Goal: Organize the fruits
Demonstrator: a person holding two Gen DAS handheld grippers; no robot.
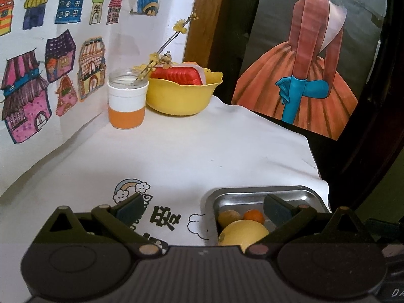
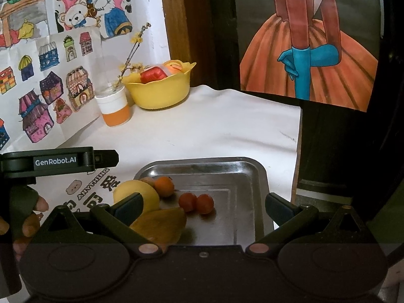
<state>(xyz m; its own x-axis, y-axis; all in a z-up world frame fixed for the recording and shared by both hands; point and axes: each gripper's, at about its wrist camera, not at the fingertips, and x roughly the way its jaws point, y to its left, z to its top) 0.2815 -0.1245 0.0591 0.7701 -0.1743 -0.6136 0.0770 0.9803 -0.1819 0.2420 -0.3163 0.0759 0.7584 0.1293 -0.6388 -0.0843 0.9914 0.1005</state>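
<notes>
Fruit lay in a shiny steel tray (image 2: 247, 174) on the white-clothed table (image 2: 202, 131).

The shallow, round-cornered tray held a smooth yellow lemon (image 2: 135, 193), a small orange (image 2: 164, 186), two glossy red tomatoes (image 2: 196, 202) and a matte golden mango (image 2: 161, 223). Far left stood a scalloped yellow plastic bowl (image 2: 159, 93) with packaged food, beside a glass jar (image 2: 113, 106). Both the left gripper (image 1: 202, 210) and right gripper (image 2: 202, 208) had jaws spread wide, empty.
</notes>
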